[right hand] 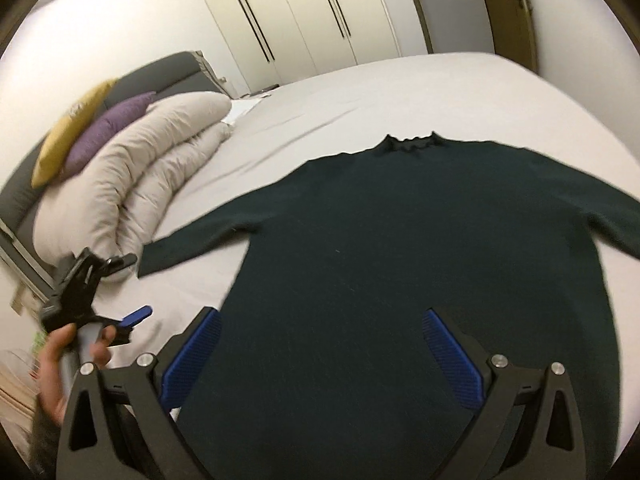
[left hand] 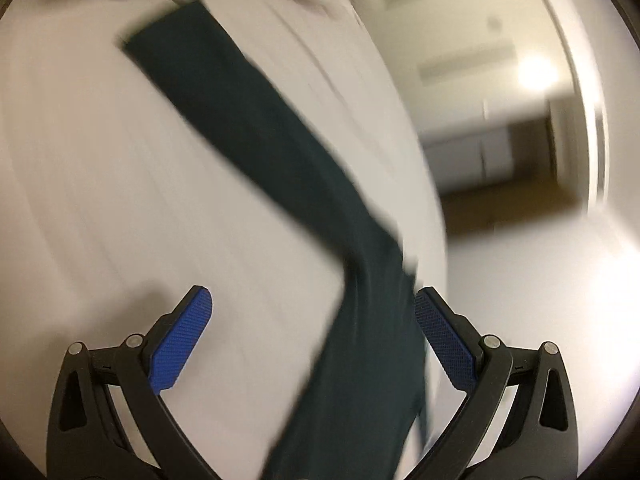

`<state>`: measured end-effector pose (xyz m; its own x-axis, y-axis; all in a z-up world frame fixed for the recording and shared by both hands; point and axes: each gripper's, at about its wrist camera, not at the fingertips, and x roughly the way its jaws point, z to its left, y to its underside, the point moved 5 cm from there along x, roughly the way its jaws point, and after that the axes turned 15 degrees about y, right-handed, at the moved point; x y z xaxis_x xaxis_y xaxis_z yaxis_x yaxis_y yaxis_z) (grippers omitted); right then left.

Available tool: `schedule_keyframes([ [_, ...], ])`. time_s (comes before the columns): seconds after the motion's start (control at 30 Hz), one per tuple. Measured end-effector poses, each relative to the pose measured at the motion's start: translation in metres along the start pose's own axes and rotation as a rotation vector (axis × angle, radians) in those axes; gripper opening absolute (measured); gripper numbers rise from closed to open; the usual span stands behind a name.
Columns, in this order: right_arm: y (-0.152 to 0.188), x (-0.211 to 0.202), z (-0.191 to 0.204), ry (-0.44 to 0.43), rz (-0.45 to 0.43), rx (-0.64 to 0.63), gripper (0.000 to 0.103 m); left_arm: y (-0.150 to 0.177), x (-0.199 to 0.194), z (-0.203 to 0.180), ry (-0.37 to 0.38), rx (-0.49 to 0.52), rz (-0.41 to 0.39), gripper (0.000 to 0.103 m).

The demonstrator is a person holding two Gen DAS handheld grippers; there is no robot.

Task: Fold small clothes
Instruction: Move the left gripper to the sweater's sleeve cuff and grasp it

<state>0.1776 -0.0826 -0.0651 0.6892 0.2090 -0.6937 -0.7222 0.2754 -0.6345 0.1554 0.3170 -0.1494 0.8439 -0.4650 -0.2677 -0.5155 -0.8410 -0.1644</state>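
Dark green sweater (right hand: 400, 248) lay flat on white bed sheet (right hand: 360, 92), collar toward far edge, left sleeve (left hand: 248, 132) reaching toward duvet (right hand: 152, 168) at head end.

Risk, judged: blurred, fast left tongs (left hand: 312, 312) might snag sleeve, dragging it crooked.

Left tongs wide open, sleeve between jaws, ungripped. Right tongs (right hand: 320, 328) wide open over hem, holding nothing.

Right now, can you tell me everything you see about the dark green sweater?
The sweater is dark green, looks like fine knit, with long sleeves and a small ruffled collar. It lies flat on the bed, collar away from the right gripper, sleeves spread to both sides. The right gripper hangs open above its lower part. The left gripper is open too, with one sleeve running between its fingers.
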Motion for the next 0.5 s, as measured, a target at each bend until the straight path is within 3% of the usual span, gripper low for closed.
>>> schedule_keyframes([
  [0.07,-0.002,0.007,0.000,-0.012,0.014,0.016,0.102,-0.034,-0.004,0.020,0.048,-0.094,-0.093,0.103],
  [0.23,0.000,0.029,-0.003,-0.035,0.081,0.064,0.101,-0.070,0.003,0.064,0.070,-0.297,-0.170,0.103],
  [0.43,0.001,0.045,-0.004,-0.051,0.107,0.082,0.100,-0.092,0.027,0.069,0.115,-0.296,-0.240,0.103],
  [0.5,0.001,0.047,-0.006,-0.060,0.110,0.081,0.099,-0.086,0.022,0.071,0.169,-0.301,-0.259,0.103],
])
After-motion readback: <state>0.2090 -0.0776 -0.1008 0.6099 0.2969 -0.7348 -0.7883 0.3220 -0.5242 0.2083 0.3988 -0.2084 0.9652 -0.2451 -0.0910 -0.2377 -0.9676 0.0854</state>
